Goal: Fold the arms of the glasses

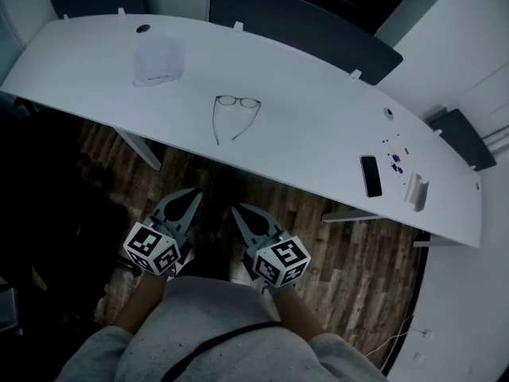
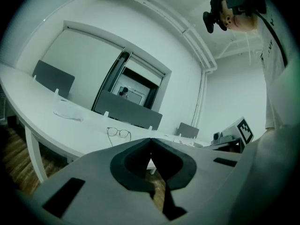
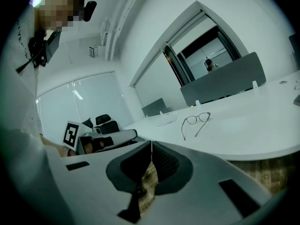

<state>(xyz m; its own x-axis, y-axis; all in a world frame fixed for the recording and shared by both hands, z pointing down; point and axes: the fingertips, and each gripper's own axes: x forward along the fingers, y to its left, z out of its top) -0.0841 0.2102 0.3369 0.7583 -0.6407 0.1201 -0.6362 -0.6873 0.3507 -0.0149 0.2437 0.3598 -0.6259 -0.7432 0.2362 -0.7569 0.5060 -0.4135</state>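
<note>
A long, curved white surface [image 1: 310,134] runs across the room on pale legs [image 1: 141,151], above a floor [image 1: 362,253] of dark wood-look planks. Dark grey divider panels [image 1: 306,29] stand along its far edge, held by small white brackets [image 1: 238,26]. The walls [image 2: 185,97] are plain white, with a wide glazed opening [image 2: 133,86] behind the panels and white pipes [image 2: 203,83] climbing to the ceiling. Black office chairs [image 3: 104,121] sit off by a glass partition [image 3: 79,97]. The light is even and cool.
</note>
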